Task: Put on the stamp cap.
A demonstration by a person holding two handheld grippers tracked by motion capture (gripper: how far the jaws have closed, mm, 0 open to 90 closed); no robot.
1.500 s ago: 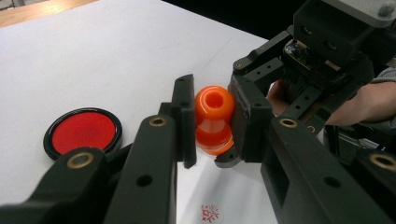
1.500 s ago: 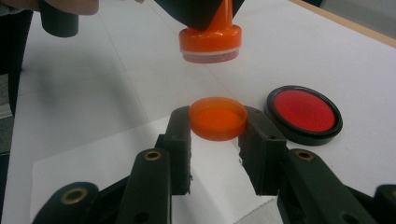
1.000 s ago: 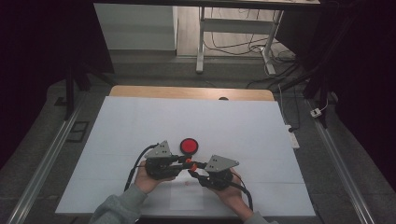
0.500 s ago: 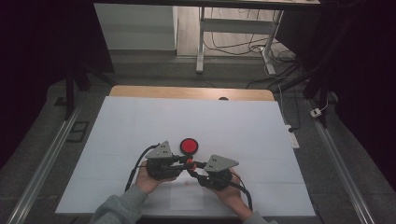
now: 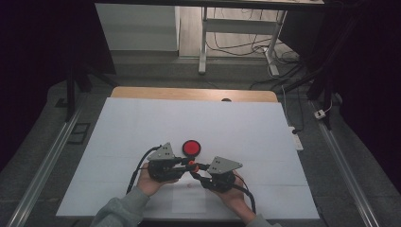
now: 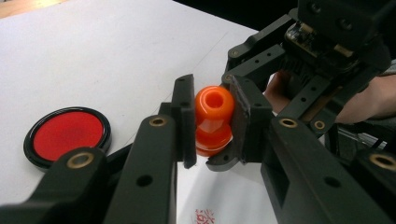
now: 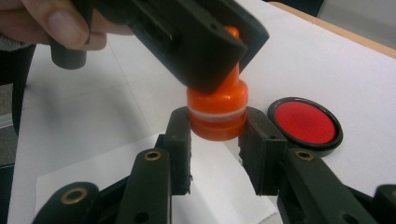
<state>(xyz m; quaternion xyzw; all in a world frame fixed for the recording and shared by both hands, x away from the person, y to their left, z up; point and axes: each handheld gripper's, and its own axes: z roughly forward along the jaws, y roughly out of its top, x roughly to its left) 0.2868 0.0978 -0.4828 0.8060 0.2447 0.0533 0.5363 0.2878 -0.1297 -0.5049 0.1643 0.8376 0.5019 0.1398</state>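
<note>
Tabletop paper is where the ink pad lies, beside the work. Left tongs are clamped on the stamp's knob, right tongs on its base; the stamp is held above the paper. Both grips should be kept firm while the parts are pulled straight apart.

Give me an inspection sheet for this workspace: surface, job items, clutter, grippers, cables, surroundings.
Surface: white sheet over a wooden table; small red stamp mark printed near the front.
Job's things: orange stamp, held off the sheet; round red ink pad in a black rim, just behind it.
Clutter: nothing seen.
Grippers: left hand-held gripper shut on the stamp's handle; right hand-held gripper shut on its base.
Cables: one black cable trails from the left gripper; floor cables behind the table.
Surroundings: dark room, metal rails on both sides.
</note>
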